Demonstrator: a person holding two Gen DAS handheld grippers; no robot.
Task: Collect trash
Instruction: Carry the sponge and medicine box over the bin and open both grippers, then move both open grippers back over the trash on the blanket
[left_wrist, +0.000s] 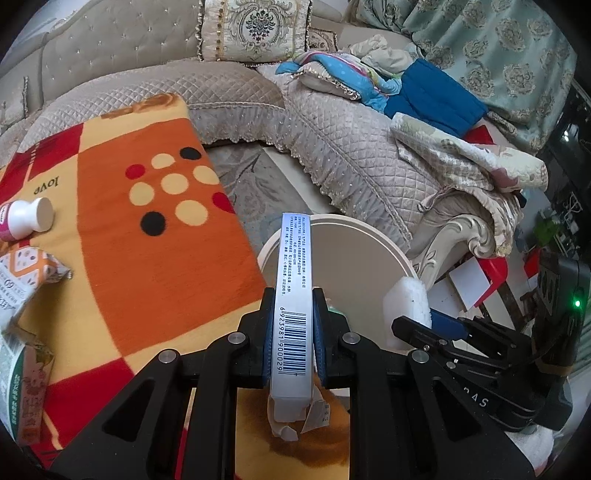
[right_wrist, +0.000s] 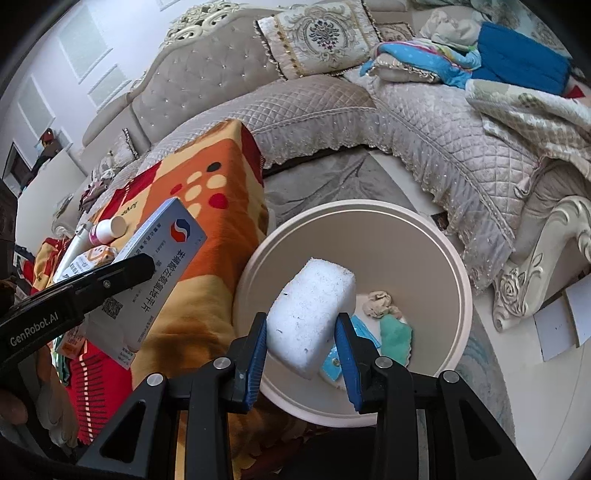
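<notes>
My left gripper (left_wrist: 292, 301) is shut on a flat medicine box (left_wrist: 293, 284) with a barcode, held edge-up at the near rim of a cream round bin (left_wrist: 369, 236). The box also shows in the right wrist view (right_wrist: 162, 273). My right gripper (right_wrist: 301, 325) is shut on a white foam block (right_wrist: 312, 317) and holds it over the bin (right_wrist: 424, 236), which holds crumpled paper (right_wrist: 378, 301), a green scrap (right_wrist: 397, 334) and a blue wrapper (right_wrist: 332, 363). A small white bottle (left_wrist: 29, 218) and snack wrappers (left_wrist: 26, 273) lie on the orange blanket (left_wrist: 147, 258).
A quilted beige sofa (left_wrist: 351, 147) curves behind the bin, piled with cushions and a blue blanket (left_wrist: 432, 96). Its carved leg (right_wrist: 532, 273) stands right of the bin. A grey patterned rug (right_wrist: 332, 177) covers the floor between.
</notes>
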